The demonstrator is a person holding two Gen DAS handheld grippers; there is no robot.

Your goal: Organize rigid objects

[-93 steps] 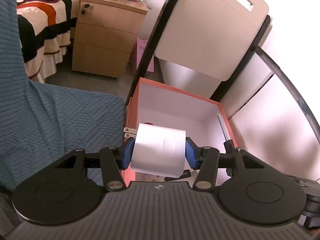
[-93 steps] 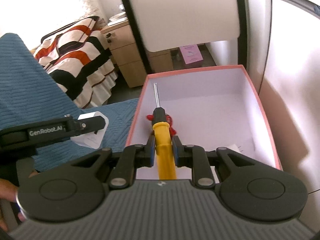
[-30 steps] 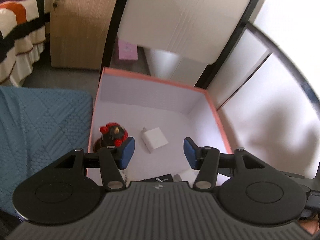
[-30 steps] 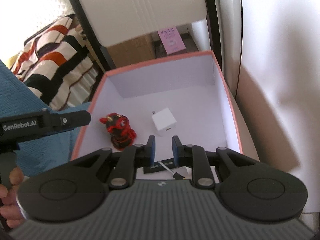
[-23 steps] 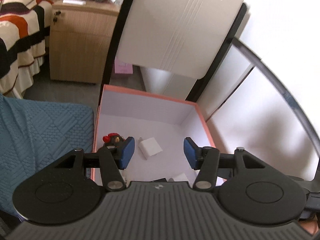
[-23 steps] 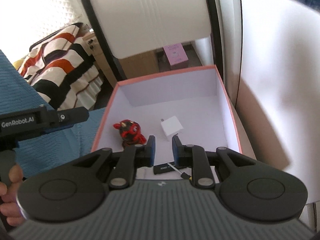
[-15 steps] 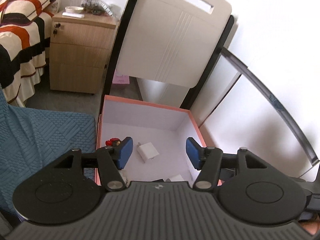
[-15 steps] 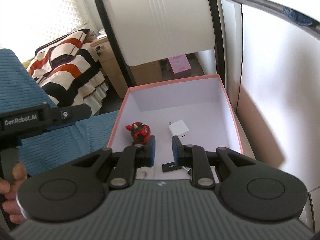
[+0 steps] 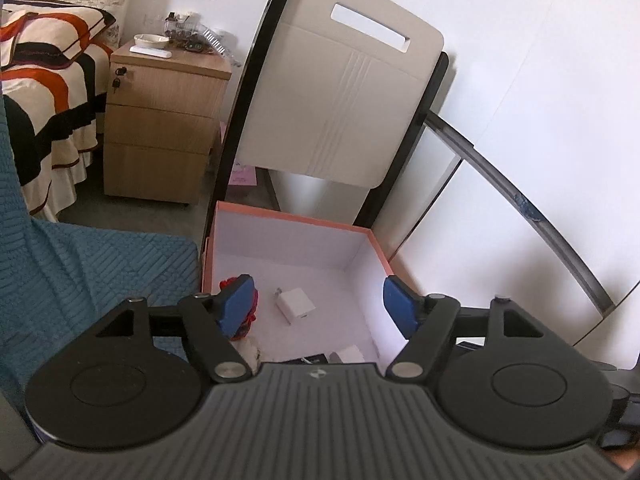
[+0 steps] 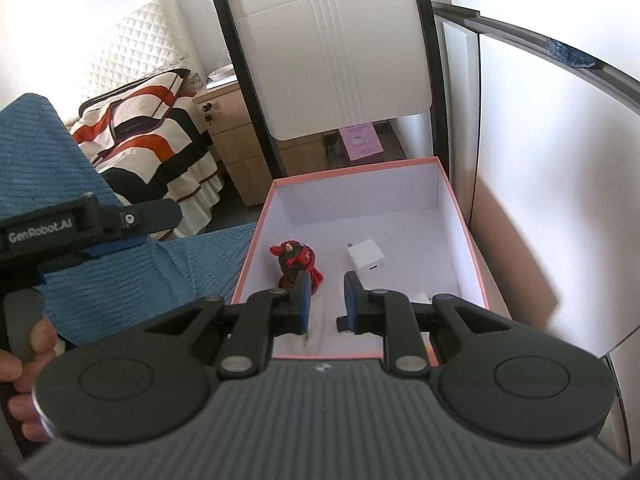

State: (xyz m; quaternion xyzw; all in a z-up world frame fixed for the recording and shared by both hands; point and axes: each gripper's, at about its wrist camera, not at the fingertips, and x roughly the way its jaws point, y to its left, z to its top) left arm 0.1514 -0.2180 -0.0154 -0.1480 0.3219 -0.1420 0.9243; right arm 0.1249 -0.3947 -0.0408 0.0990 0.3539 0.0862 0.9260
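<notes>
The pink-rimmed box [image 9: 292, 216] with a white inside holds a red and black figurine [image 9: 229, 281], a white charger cube [image 9: 296, 304], a black item [image 9: 316, 359] and a white roll end [image 9: 350, 354]. My left gripper [image 9: 318, 296] hovers above the box's near part, its jaws opening with nothing between them. In the right wrist view the box [image 10: 352, 170], figurine [image 10: 296, 260] and charger [image 10: 366, 260] lie ahead. My right gripper [image 10: 326, 296] is shut and empty above the near end.
A blue textured cover [image 9: 80, 272] lies left of the box. Behind stand a wooden bedside cabinet [image 9: 160, 120], striped bedding [image 9: 40, 80] and a white slotted panel [image 9: 344, 100]. White wall panels [image 10: 560, 180] close the right side. A hand [image 10: 24, 356] grips the left tool's handle.
Both grippers let go of the roll and the screwdriver, then drew back and up from the box. The left jaws have spread wider; the right jaws stay shut.
</notes>
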